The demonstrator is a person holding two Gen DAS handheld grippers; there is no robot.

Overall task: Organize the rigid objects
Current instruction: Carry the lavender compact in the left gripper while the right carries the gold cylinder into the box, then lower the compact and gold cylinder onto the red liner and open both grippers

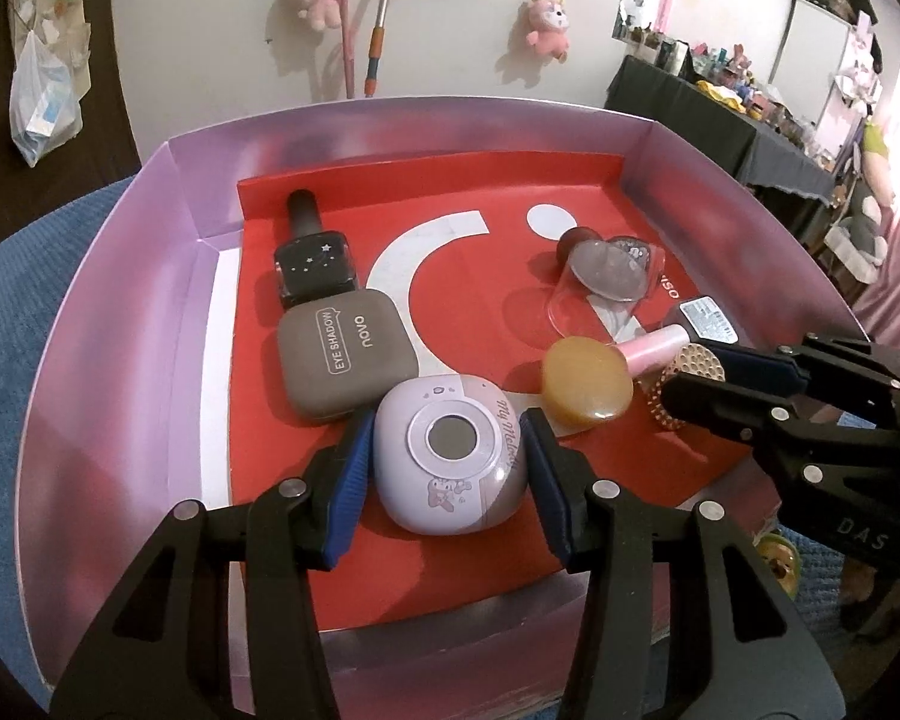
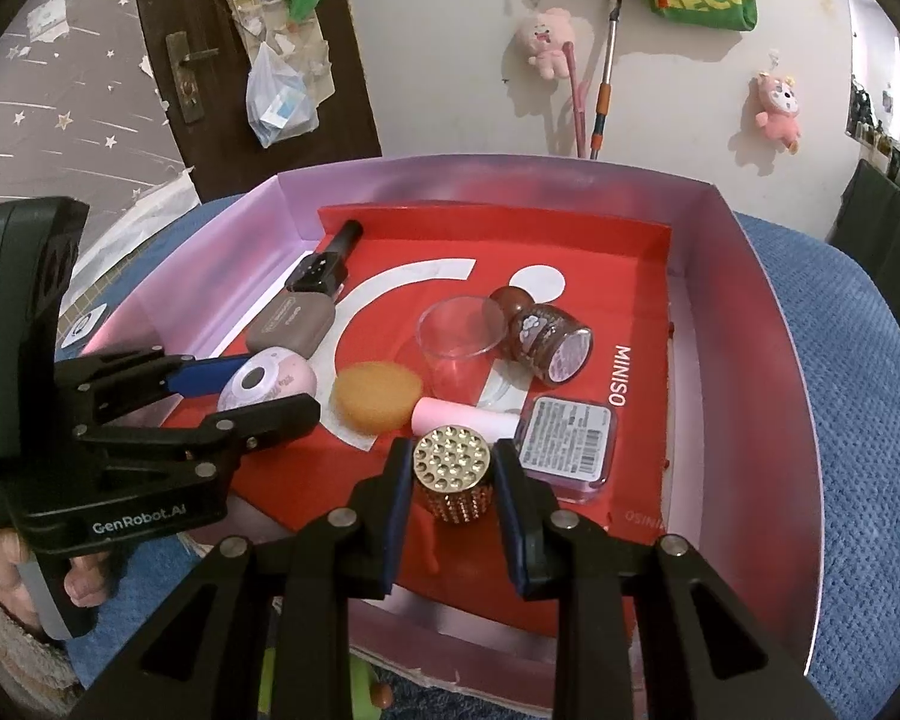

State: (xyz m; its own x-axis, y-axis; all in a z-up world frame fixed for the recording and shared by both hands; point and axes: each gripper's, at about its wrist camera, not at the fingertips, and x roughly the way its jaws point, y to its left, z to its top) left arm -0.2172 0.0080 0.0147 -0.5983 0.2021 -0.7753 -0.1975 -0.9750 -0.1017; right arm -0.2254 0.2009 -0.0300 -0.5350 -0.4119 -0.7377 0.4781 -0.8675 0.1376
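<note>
Pink box [image 1: 120, 312] with red liner [image 1: 486, 192] on blue cloth [image 2: 858, 420], white wall [image 1: 462, 42] in upper frame. Left gripper [image 1: 447, 456] pinches the lilac case [image 1: 450, 450]; right gripper [image 2: 450, 480] pinches the studded cap [image 2: 452, 456]

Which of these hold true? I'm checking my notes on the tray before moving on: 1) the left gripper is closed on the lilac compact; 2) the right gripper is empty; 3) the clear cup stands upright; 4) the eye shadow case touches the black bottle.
1) True: the left gripper clamps the lilac compact.
2) False: the right gripper is shut on the gold studded cap.
3) False: the clear cup lies on its side.
4) True: the eye shadow case abuts the black bottle.
</note>
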